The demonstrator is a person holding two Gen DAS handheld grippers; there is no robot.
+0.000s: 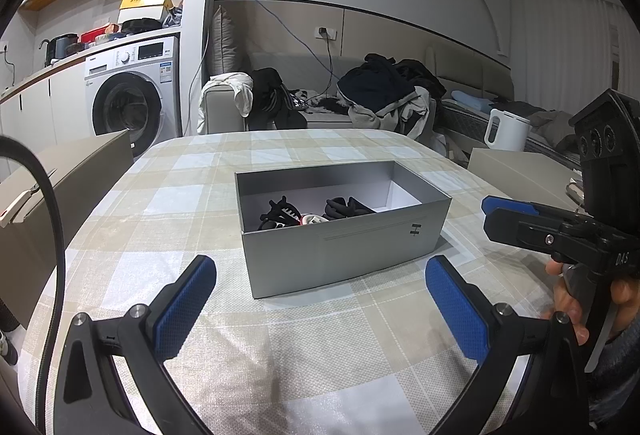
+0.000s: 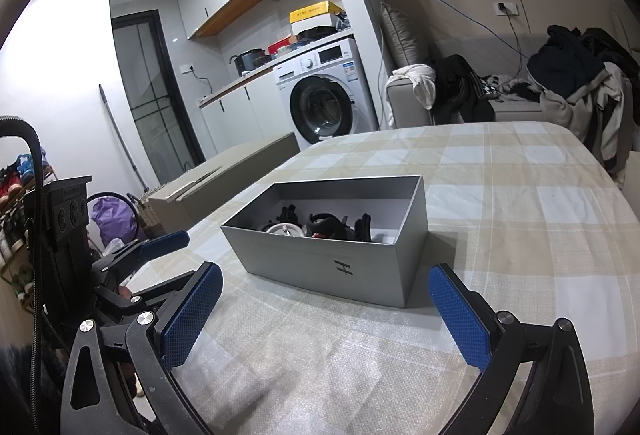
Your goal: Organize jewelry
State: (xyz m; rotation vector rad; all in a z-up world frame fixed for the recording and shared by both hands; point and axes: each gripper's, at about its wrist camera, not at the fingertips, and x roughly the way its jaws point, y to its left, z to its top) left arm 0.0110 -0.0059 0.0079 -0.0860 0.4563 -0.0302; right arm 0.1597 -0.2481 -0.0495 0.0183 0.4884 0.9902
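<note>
A grey open-topped box (image 1: 344, 247) stands in the middle of the checked tablecloth (image 1: 280, 347). Inside lie black hair claws (image 1: 280, 213), dark bands (image 1: 344, 209) and a white and red piece (image 1: 310, 220). My left gripper (image 1: 322, 269) is open just short of the box's near wall, nothing between its blue pads. The right wrist view shows the same box (image 2: 320, 267) from its other corner, with black claws (image 2: 330, 227) and a white round item (image 2: 282, 229) inside. My right gripper (image 2: 324, 277) is also open and empty. Each gripper shows in the other's view: right gripper (image 1: 490, 213), left gripper (image 2: 180, 255).
A tan cardboard box (image 1: 80, 171) sits beside the table's left edge. Behind are a washing machine (image 1: 128, 99) and a sofa piled with clothes (image 1: 384, 91). A white kettle (image 1: 506, 133) stands at the right. A hand (image 1: 568, 299) holds the right gripper's handle.
</note>
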